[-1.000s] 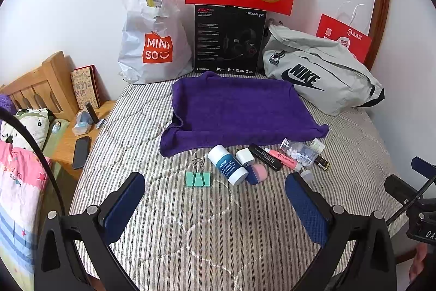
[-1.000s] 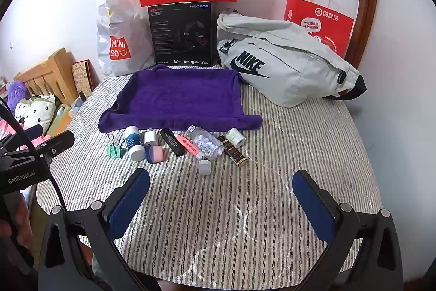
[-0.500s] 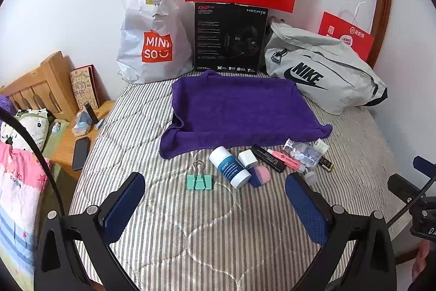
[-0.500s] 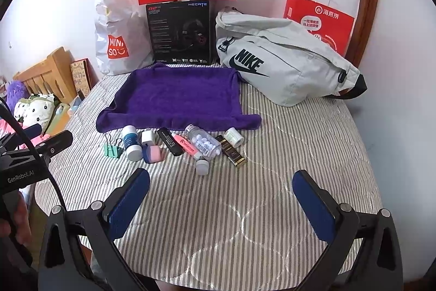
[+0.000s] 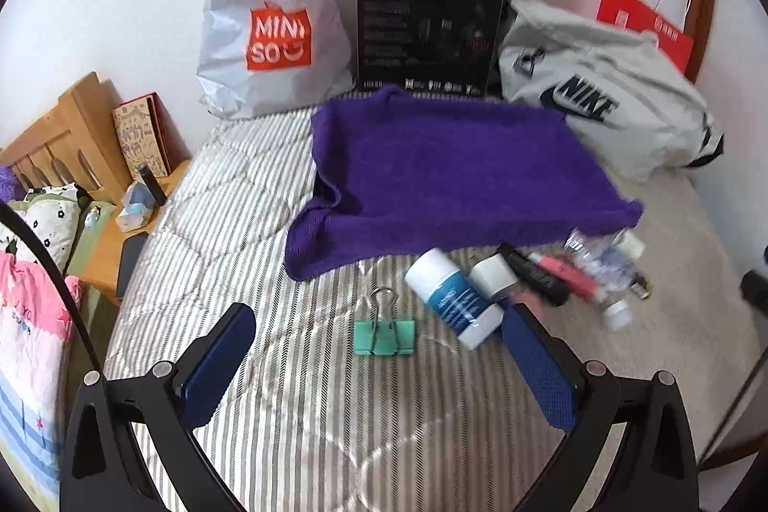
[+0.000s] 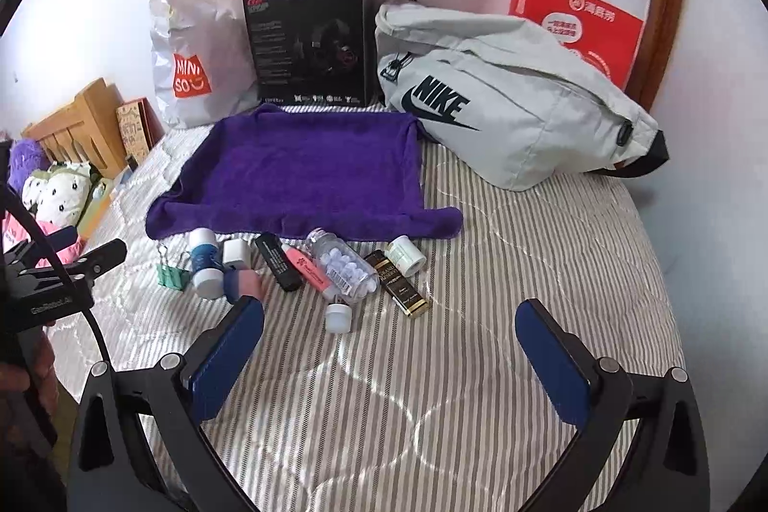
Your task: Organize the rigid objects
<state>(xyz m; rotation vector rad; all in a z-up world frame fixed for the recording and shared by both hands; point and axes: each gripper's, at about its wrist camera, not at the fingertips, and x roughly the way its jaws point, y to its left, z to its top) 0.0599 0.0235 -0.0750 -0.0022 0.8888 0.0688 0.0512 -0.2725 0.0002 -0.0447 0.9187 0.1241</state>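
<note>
**Desk:** Purple towel is lying flat across the striped mattress, and the small hard items are sitting in a loose row along its near edge. What is each tool doing?

**Photographer:** Both are hovering empty. The left gripper is standing wide apart over the green binder clip, with its right pad near the base of the blue-and-white bottle. The right gripper is also spread wide, hanging well short of the row, nearest the small white jar.

**Desk:** How are those pieces likely to be handling?

**Photographer:** All are looking light and stiff. The clip is lying flat, so its painted body is offering the better hold; the wire loops are likely springing aside. The bottle is lying on its side and probably rolling if nudged, so pinching across its middle is looking safest. The clear pill bottle is appearing smooth and possibly slippery; squeezing across its barrel seems wise. The pink highlighter and black marker are touching, which is leaving little room for a pad between them. The dark gold-trimmed box is offering flat sides, the easiest grasp of the lot.

**Desk:** Any hazard?

**Photographer:** The quilted surface is soft, so pressing down is probably sinking items instead of seating them.
</note>
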